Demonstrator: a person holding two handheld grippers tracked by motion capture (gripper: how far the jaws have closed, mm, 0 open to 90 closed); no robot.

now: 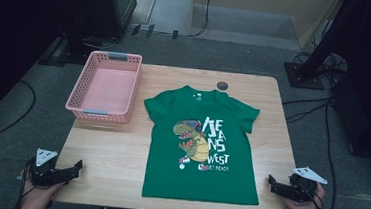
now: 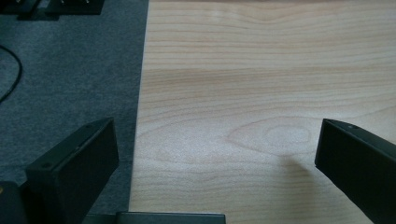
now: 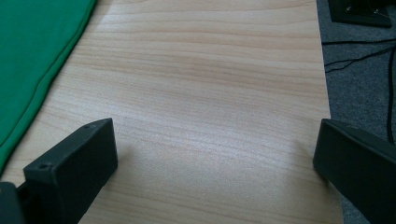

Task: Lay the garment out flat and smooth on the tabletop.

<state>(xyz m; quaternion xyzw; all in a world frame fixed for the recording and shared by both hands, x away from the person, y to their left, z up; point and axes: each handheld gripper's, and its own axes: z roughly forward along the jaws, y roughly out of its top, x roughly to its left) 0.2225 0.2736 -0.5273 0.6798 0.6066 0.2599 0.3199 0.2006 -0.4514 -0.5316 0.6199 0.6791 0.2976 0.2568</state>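
A pink basket (image 1: 105,85) sits at the table's (image 1: 120,144) far left corner, nothing inside it. A green T-shirt (image 1: 200,146) lies flat mid-table, its hem near the front edge. The left tool (image 1: 75,168) hangs over the near left edge, the right tool (image 1: 271,181) over the near right; both have jaws spread, gripping nothing.
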